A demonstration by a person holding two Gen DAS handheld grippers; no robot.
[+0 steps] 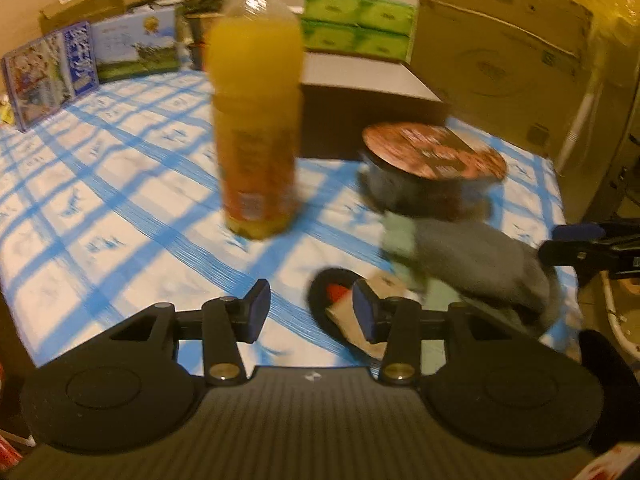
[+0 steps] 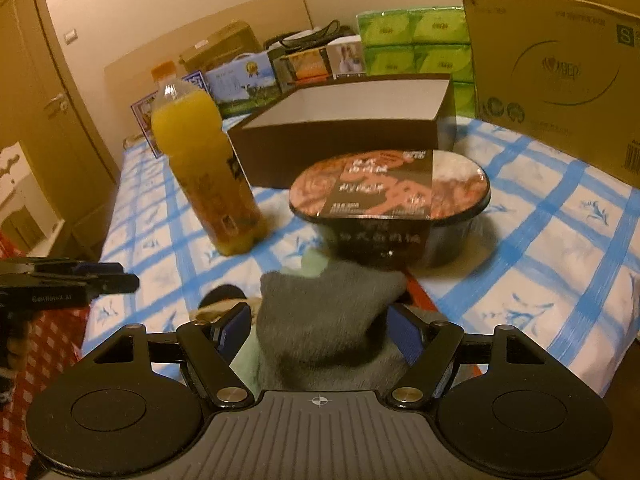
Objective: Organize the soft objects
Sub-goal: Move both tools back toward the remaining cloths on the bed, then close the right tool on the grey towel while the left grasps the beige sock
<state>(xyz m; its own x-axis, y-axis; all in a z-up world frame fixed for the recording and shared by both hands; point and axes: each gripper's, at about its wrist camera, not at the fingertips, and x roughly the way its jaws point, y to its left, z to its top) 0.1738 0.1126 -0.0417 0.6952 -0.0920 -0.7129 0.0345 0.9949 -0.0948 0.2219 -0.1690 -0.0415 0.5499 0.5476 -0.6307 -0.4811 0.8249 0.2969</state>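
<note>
Nothing soft has gone anywhere tidy yet, as far as I can see. The big cardboard carton (image 2: 560, 68) stands at the back right. In front of it the dark open box (image 2: 344, 136) with the pale inside shows nothing in the part of its interior I can see; I take it for the likely home of the soft things, though that is only my guess.

The checked blue-and-white worktop cover (image 1: 100, 200) carries the rest. The orange juice bottle (image 1: 256, 120) stands upright left of the middle, and the lidded noodle bowl (image 2: 390, 200) sits just in front of the box. Neither is soft, so I judge both can stay.

The work is at the near edge. A grey sock (image 2: 324, 320) lies in a heap against the bowl's front, over a pale green cloth (image 2: 316, 264). Beside them is a dark slipper-like piece (image 1: 336, 312) with a card tag; it is too blurred to name surely.

My right tongs (image 2: 320, 332) stand wide with the grey sock between the pads; I cannot see them pinching it, so I count it as not yet gripped. My left tongs (image 1: 312, 308) are partly open and hold nothing, with the slipper piece just behind the right pad.

So every soft piece is left: grip, lift, carry, place.
</note>
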